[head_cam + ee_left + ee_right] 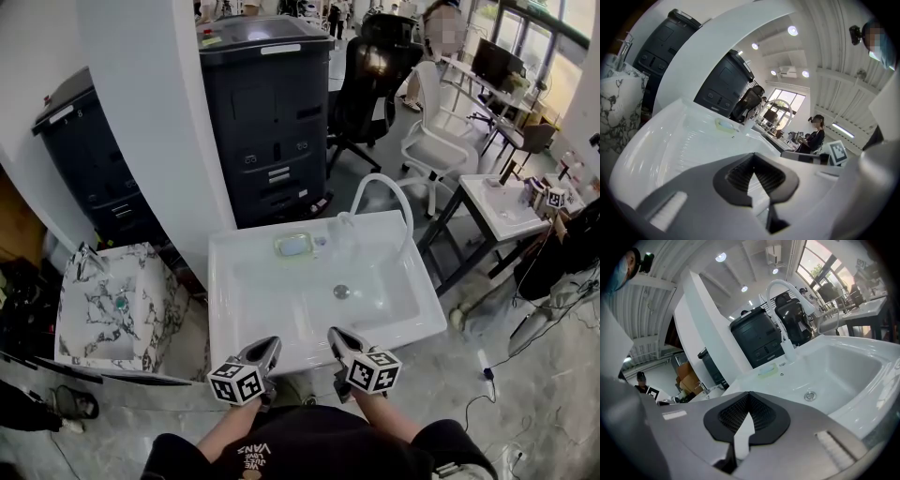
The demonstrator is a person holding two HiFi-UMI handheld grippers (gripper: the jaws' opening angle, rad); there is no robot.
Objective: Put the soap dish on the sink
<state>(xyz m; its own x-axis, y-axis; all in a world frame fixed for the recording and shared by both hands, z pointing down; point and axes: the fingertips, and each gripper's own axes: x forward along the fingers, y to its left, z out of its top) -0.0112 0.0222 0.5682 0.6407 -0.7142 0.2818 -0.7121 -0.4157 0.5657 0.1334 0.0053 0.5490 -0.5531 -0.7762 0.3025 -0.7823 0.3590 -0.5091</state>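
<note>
Far back on the sink [253, 309], the soap dish [292, 245] shows only faintly.

The soap dish [293, 245] sat on the back of the sink [246, 314], just left of the tap [382, 184]. The drain [341, 292] lay in front of them. A printer [267, 112] stood behind, and a second sink [80, 319] was on the left.

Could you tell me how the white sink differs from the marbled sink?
The white sink is plain, with a soap dish on its ledge; the marbled sink is dark-veined, with none visible. The white sink's drain is silver, the marbled sink's drain greenish. Both are rectangular.
</note>
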